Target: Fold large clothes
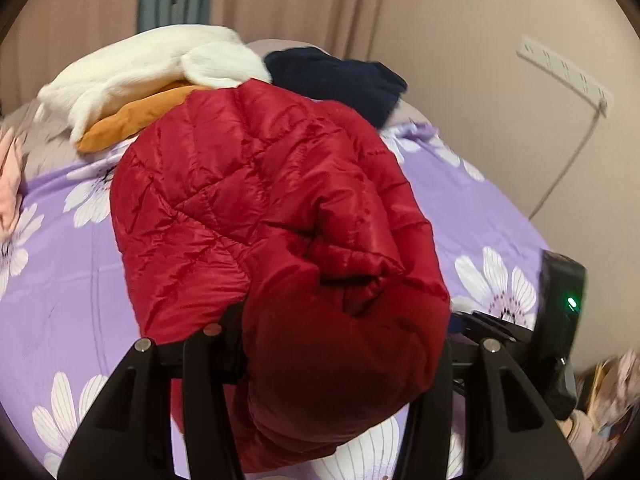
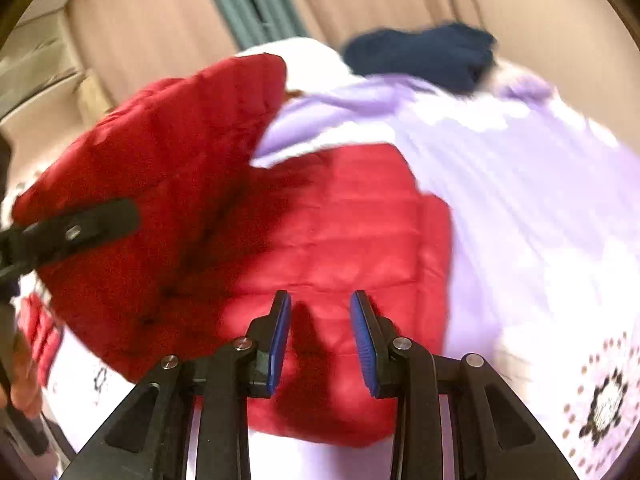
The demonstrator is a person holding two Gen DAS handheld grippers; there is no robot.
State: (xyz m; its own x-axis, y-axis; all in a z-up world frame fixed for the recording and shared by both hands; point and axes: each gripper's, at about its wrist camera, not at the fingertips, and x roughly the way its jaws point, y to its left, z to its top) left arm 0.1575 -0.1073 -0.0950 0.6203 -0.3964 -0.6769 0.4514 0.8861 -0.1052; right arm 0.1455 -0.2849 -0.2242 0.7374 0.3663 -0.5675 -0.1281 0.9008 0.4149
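On the bed, over a purple bedsheet (image 1: 472, 200) printed with white flowers, a red quilted puffer jacket (image 1: 260, 200) lies bunched across the middle of the mattress. The left claw (image 1: 340, 344) is clamped on a thick fold of the jacket, its padded cloth swelling between the two black fingers and hiding their tips; from the right wrist view that fold stands lifted above the rest of the garment, with one left finger (image 2: 92, 224) pressed against it. The right claw (image 2: 320, 340) hangs just over the lower part of the jacket with its blue-padded fingers apart and nothing between them. Toward the far edge of the bed sits a heap of other clothes: a white knit sweater (image 1: 140, 68) on top of an orange garment (image 1: 136, 116), and a navy garment (image 1: 340, 76) beside them near the far right corner. A white power strip (image 1: 564, 76) hangs on the wall beyond the bed's right edge.
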